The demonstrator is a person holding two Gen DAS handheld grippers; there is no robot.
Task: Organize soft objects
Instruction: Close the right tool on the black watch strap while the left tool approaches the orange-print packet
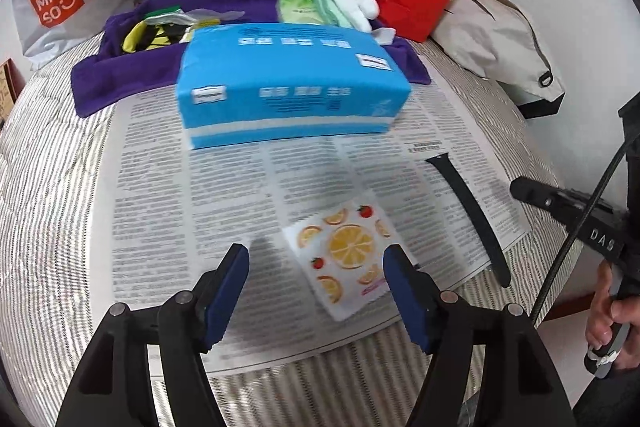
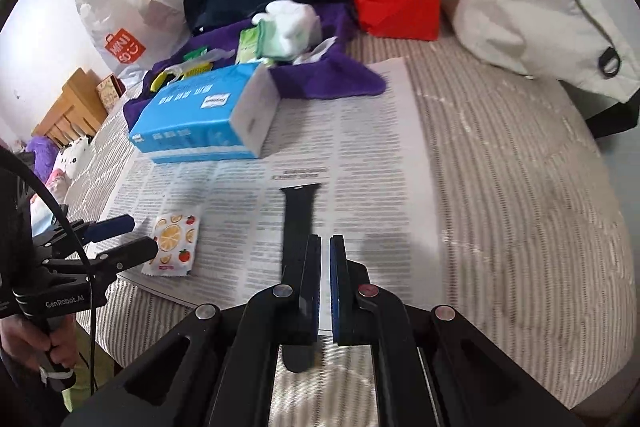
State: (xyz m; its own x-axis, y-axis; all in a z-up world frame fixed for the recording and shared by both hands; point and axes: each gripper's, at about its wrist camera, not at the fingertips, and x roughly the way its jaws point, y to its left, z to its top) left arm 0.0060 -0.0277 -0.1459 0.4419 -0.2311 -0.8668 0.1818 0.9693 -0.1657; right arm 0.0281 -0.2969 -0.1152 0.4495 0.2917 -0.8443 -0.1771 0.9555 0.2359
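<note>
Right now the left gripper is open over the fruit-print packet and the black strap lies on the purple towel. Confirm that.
Not quite. The black strap lies on the newspaper, not the purple towel, as the right wrist view shows. The left gripper is indeed open over the fruit-print packet.

The left tool (image 1: 316, 259), black-framed with blue rubber pads, is spread wide, its two fingers well apart and pointing forward and slightly down. The right tool (image 2: 325, 247), of the same build, has its pads nearly together with only a thin slit between them. A bare hand (image 2: 24, 335) grips the left tool's handle; another hand (image 1: 612, 311) grips the right's.
</note>
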